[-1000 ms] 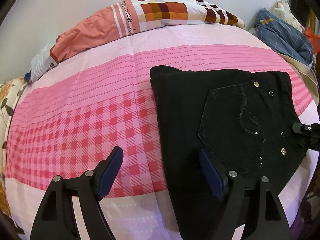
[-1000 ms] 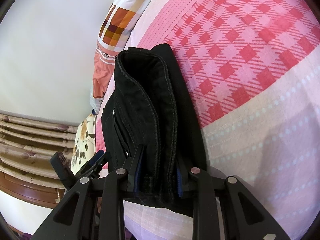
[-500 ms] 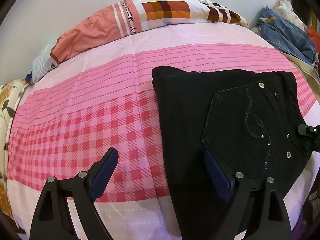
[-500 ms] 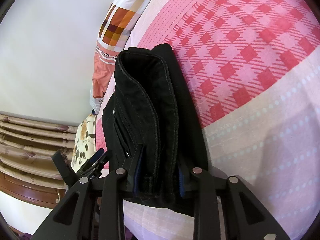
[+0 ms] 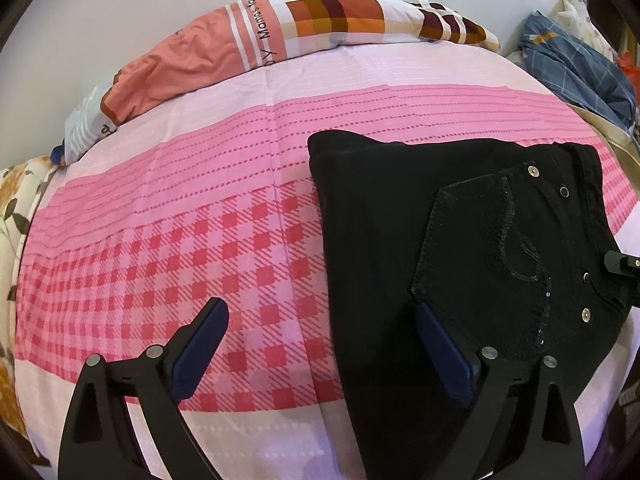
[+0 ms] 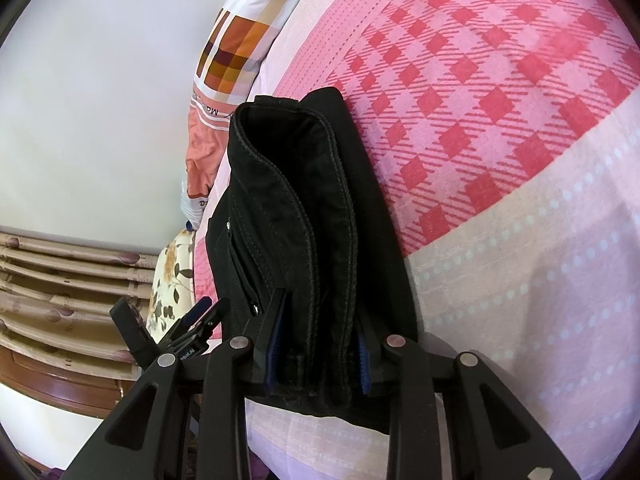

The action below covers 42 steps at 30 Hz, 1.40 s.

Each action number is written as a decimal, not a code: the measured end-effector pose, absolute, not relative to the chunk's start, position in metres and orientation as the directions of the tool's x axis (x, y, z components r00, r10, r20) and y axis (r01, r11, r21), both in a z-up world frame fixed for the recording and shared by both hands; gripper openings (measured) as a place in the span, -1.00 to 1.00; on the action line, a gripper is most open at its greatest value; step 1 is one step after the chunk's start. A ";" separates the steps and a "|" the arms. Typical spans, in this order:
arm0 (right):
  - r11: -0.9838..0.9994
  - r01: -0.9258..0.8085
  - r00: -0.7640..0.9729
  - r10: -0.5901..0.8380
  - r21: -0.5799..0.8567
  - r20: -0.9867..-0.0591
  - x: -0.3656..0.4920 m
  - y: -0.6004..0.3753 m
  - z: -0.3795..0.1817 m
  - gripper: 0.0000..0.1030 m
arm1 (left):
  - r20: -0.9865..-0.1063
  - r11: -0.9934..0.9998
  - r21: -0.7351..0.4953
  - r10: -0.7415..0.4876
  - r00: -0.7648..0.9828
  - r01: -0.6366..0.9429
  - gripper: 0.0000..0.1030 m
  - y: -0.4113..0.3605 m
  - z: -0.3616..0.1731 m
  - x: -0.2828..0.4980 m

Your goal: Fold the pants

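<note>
Left gripper (image 5: 320, 340) jaws spreading wide, nothing between them, hovering over the pink checked bedsheet (image 5: 200, 240) at the left edge of the black pants (image 5: 380, 240). Right gripper (image 6: 320, 344) clamped on the stacked waistband layers of the pants (image 6: 296, 220), lifting that edge slightly, probably, though fisheye makes it hard to judge. Pants lie folded on the bed, back pocket (image 5: 488, 260) up. Patchwork pillow (image 5: 320, 20) by the wall, blue clothes (image 5: 572, 68) heaped off right.
</note>
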State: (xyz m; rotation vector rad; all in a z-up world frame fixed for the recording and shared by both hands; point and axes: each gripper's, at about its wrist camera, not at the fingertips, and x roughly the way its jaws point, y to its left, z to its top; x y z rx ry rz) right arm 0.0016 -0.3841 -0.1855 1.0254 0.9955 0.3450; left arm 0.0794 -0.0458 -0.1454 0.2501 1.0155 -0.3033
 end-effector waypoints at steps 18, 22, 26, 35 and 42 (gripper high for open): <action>0.493 0.201 0.542 0.664 0.847 -0.515 0.000 -0.386 -0.188 -0.46 | -0.867 0.926 0.049 -0.146 0.476 0.374 0.92 -0.045 -0.155 0.088; 0.486 0.202 0.542 0.667 0.850 -0.511 0.000 -0.388 -0.188 -0.45 | -0.872 0.923 0.006 -0.183 0.454 0.384 0.94 -0.047 -0.155 0.093; 0.488 0.202 0.541 0.667 0.849 -0.512 0.000 -0.388 -0.189 -0.45 | -0.874 0.915 -0.016 -0.208 0.439 0.402 0.94 -0.053 -0.156 0.097; 0.577 0.148 0.522 0.644 0.803 -0.559 0.004 -0.372 -0.174 -0.11 | -0.870 0.902 -0.025 -0.233 0.435 0.432 0.94 -0.059 -0.154 0.097; 0.763 0.096 0.560 0.489 0.639 -0.668 0.006 -0.361 -0.139 0.47 | -0.874 0.903 -0.079 -0.266 0.406 0.422 0.94 -0.053 -0.157 0.101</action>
